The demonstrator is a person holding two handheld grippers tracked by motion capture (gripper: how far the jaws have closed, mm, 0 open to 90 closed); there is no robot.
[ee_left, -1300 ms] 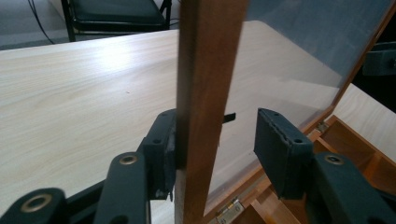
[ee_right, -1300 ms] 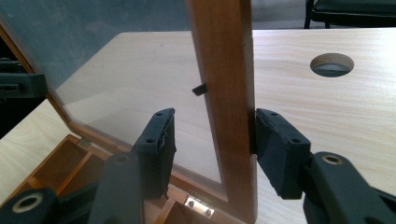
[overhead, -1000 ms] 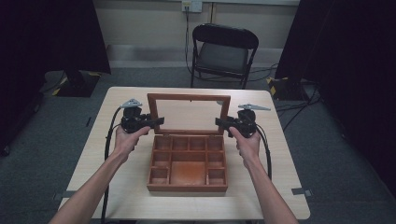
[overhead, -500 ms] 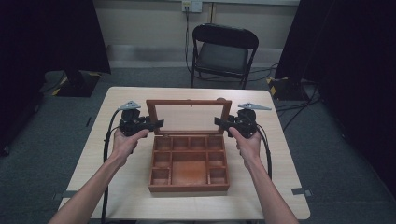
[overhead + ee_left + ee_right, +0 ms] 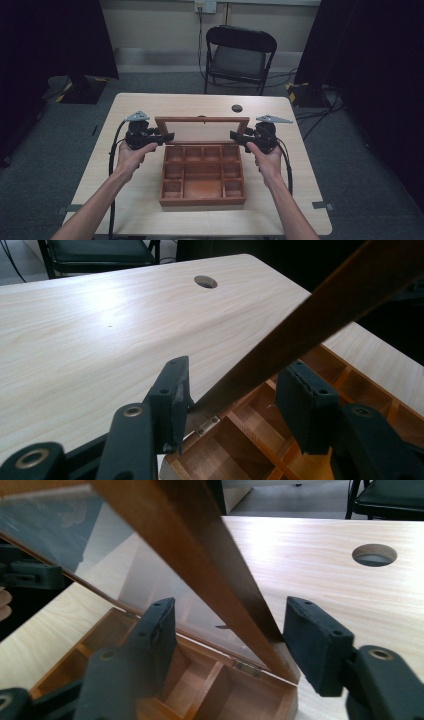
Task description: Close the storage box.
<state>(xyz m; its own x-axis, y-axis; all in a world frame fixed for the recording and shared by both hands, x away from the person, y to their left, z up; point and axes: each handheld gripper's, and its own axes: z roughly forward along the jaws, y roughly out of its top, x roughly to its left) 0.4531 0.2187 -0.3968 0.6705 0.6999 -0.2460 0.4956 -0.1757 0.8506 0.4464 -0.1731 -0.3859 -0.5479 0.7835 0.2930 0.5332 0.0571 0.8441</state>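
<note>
A wooden box [image 5: 202, 201] with several empty compartments sits mid-table, its glass-paned lid [image 5: 202, 120] raised on hinges at the back edge. My left gripper [image 5: 167, 136] is at the lid's left side rail and my right gripper [image 5: 235, 135] at its right side rail. In the left gripper view the lid's frame [image 5: 310, 315] slants between the spread jaws of the left gripper [image 5: 235, 385], close to one jaw, above the box [image 5: 250, 440]. In the right gripper view the frame [image 5: 200, 545] crosses between the jaws of the right gripper [image 5: 230, 625], with gaps on both sides. Both grippers are open.
The light wooden table [image 5: 140, 210] has a round cable hole [image 5: 236, 108] behind the box. A black folding chair [image 5: 240, 55] stands beyond the far edge. Bare tabletop lies on both sides of the box and behind the lid.
The lid's top edge has swung toward the person, so the lid looks shorter from above. Both grippers have stayed at its side rails and shifted slightly nearer.
</note>
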